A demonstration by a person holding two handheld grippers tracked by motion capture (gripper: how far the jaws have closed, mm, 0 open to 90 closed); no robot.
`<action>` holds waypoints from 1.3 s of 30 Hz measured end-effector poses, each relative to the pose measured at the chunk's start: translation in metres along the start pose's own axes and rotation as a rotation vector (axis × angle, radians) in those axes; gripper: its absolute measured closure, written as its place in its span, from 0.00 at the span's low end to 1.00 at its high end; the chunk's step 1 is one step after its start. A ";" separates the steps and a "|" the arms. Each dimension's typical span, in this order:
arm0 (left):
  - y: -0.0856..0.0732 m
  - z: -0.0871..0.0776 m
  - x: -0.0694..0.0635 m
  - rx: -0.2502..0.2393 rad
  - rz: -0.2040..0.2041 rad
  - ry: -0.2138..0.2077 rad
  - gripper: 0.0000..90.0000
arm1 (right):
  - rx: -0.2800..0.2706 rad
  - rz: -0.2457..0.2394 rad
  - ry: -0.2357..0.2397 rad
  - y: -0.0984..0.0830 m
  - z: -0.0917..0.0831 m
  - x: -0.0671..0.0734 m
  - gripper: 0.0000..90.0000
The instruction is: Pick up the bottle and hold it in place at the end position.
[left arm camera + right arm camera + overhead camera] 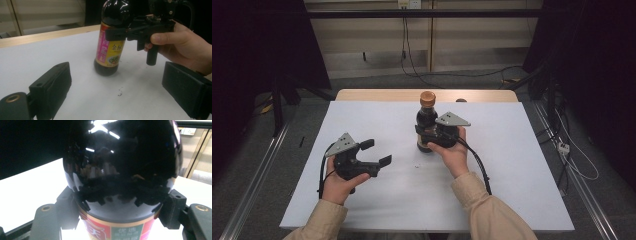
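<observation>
Your right gripper has its fingers clamped on the soy sauce bottle's dark body, above the label; your left gripper fingers are spread wide, gripping nothing, aimed at the bottle; bottle stands upright mid-desk, long axis vertical, orange cap up; small crumbs lie just in front of it.
</observation>
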State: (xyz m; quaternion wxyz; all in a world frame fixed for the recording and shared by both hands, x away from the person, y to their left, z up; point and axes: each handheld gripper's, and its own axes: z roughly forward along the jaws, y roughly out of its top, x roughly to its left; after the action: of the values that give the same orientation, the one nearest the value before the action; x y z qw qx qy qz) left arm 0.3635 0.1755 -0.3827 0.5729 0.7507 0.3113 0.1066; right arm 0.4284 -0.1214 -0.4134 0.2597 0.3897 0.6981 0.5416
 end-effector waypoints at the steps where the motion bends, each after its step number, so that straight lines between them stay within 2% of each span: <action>1: 0.003 0.002 0.000 0.007 0.008 -0.003 0.11 | -0.001 0.003 0.000 0.000 0.000 0.000 0.34; 14: 0.038 0.023 -0.001 0.024 0.050 -0.040 0.16 | 0.001 0.008 0.000 -0.001 0.000 0.000 0.34; 19: 0.048 0.029 -0.002 0.021 0.060 -0.041 0.16 | -0.001 0.011 0.001 -0.001 0.000 0.000 0.34; 24: 0.053 0.033 -0.003 0.025 0.063 -0.051 0.17 | -0.003 0.008 0.000 -0.002 0.000 0.000 0.34; 31: 0.052 0.035 -0.003 0.041 0.069 -0.044 0.16 | -0.001 0.011 0.000 -0.002 0.000 0.000 0.34; 39: 0.059 0.037 -0.007 0.033 0.069 -0.046 0.16 | 0.002 0.011 -0.003 -0.002 0.000 0.000 0.34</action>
State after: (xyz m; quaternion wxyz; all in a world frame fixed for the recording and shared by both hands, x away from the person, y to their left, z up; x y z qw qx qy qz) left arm 0.3979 0.1329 -0.3384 0.5635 0.7726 0.2734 0.1040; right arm 0.4275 -0.1215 -0.4151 0.2573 0.3944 0.6961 0.5419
